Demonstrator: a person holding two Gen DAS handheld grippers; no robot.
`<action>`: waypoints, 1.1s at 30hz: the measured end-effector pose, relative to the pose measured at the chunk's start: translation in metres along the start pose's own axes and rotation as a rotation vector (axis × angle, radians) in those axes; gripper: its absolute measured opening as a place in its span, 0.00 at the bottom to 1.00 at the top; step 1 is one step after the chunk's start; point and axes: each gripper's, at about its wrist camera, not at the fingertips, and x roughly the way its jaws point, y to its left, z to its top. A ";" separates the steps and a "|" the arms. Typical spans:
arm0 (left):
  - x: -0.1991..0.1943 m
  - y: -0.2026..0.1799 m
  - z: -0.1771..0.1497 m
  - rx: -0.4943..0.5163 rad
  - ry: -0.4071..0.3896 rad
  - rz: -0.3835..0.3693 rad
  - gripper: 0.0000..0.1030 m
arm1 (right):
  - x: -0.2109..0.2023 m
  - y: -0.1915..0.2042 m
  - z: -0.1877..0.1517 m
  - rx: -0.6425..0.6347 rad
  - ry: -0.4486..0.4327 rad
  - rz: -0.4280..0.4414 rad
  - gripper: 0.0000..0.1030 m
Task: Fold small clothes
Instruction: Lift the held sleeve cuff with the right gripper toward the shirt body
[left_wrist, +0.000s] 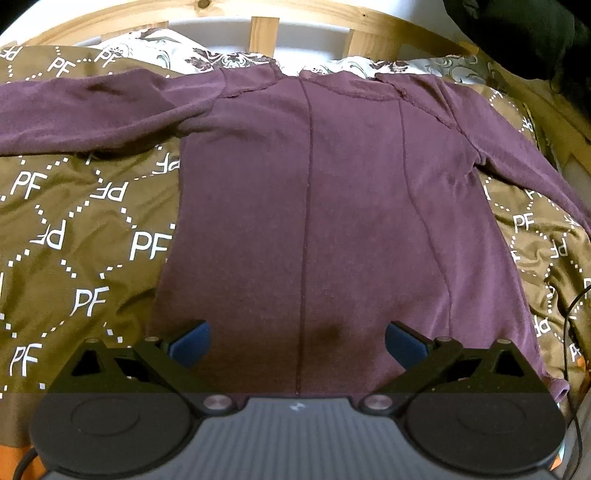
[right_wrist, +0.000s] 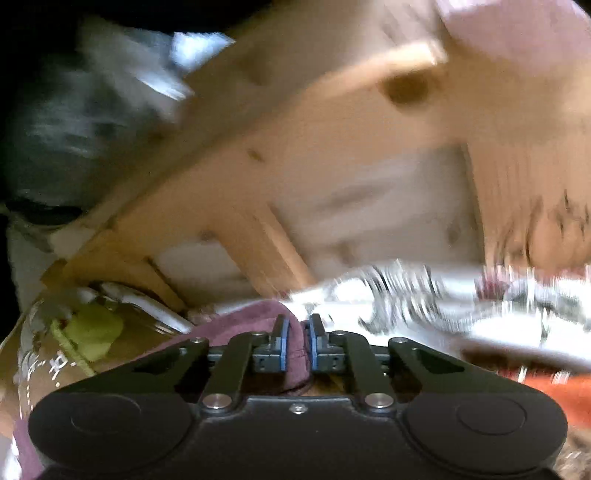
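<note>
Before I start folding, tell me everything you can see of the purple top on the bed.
The purple top is a long-sleeved, soft knit-looking garment in dark plum, lying flat on the brown patterned bedspread, neck toward the wooden headboard, both sleeves spread outward. Raised seams run down its length, and a darker patch shows near the hem. The open left hand-held gripper hangs over the hem without touching it. The right hand-held gripper is shut on a fold of the purple fabric; that view is blurred.

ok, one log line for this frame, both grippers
left gripper: open over shirt hem | right gripper: shut on shirt fabric | bedspread: under shirt
</note>
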 end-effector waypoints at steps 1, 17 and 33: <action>-0.001 0.000 0.000 -0.001 -0.004 -0.001 0.99 | -0.008 0.008 0.001 -0.063 -0.045 0.024 0.10; -0.019 0.023 0.011 -0.119 -0.064 0.007 0.99 | -0.166 0.136 -0.113 -0.870 -0.342 0.731 0.00; -0.010 0.041 0.014 -0.199 -0.042 0.021 0.99 | -0.124 0.098 -0.068 -0.632 -0.094 0.392 0.48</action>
